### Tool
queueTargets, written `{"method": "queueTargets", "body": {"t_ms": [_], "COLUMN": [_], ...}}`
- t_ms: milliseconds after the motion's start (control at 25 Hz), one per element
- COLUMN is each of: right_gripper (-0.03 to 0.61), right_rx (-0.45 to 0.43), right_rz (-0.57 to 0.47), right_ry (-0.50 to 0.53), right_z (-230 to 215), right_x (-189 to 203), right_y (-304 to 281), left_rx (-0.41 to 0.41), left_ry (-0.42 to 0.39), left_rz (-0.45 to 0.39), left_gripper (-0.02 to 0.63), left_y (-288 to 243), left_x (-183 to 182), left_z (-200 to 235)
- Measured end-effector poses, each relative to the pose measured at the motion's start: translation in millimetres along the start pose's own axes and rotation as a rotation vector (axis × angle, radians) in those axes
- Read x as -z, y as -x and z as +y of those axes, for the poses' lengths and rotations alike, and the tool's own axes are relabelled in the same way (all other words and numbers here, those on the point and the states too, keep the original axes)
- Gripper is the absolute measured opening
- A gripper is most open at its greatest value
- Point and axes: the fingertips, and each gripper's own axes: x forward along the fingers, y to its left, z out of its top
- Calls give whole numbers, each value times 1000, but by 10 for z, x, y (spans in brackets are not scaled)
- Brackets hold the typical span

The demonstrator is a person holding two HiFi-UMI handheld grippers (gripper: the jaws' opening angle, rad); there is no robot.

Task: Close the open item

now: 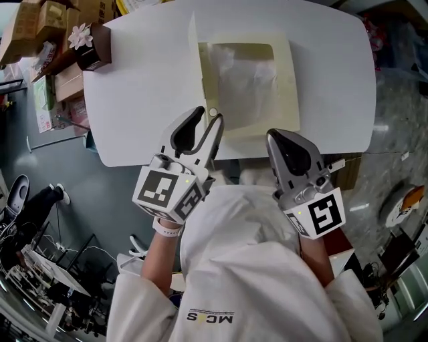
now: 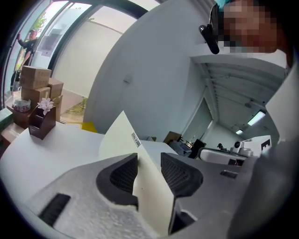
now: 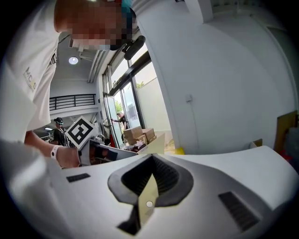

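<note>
A flat cream box (image 1: 289, 80) with a clear window lies open on the white table (image 1: 140, 100). Its left side flap (image 1: 195, 73) stands upright. My left gripper (image 1: 206, 113) is at the box's near left corner, and that flap (image 2: 122, 135) runs between the jaws (image 2: 148, 165), which stand apart with a gap on the right side. My right gripper (image 1: 275, 135) is at the box's front edge, jaws together. In the right gripper view a thin cream tab (image 3: 147, 200) with a small round stud is pinched between its pads (image 3: 150, 175).
A brown holder (image 1: 90, 45) with a white flower sits at the table's far left corner, also in the left gripper view as the brown holder (image 2: 41, 120). Cardboard boxes (image 1: 40, 20) are stacked beyond it. The table's front edge is right by both grippers.
</note>
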Motion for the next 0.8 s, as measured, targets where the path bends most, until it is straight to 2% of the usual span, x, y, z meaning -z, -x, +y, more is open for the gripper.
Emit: {"method": "queueTargets", "body": {"t_ms": [320, 680, 800], "right_gripper": [15, 15, 15], "right_rx": [38, 94, 107], "right_rz": [6, 14, 16], "right_ry": [-28, -64, -73], "right_z": [-309, -710, -819], "right_x": [62, 189, 217], "right_y": [237, 457, 500], "left_rx": [105, 160, 167], "left_ry": [32, -54, -38], "left_rz": [9, 101, 119], "left_gripper": [167, 173, 173], "left_y": [-416, -890, -993], "left_x": [77, 301, 364], "left_z": [-411, -716, -722]}}
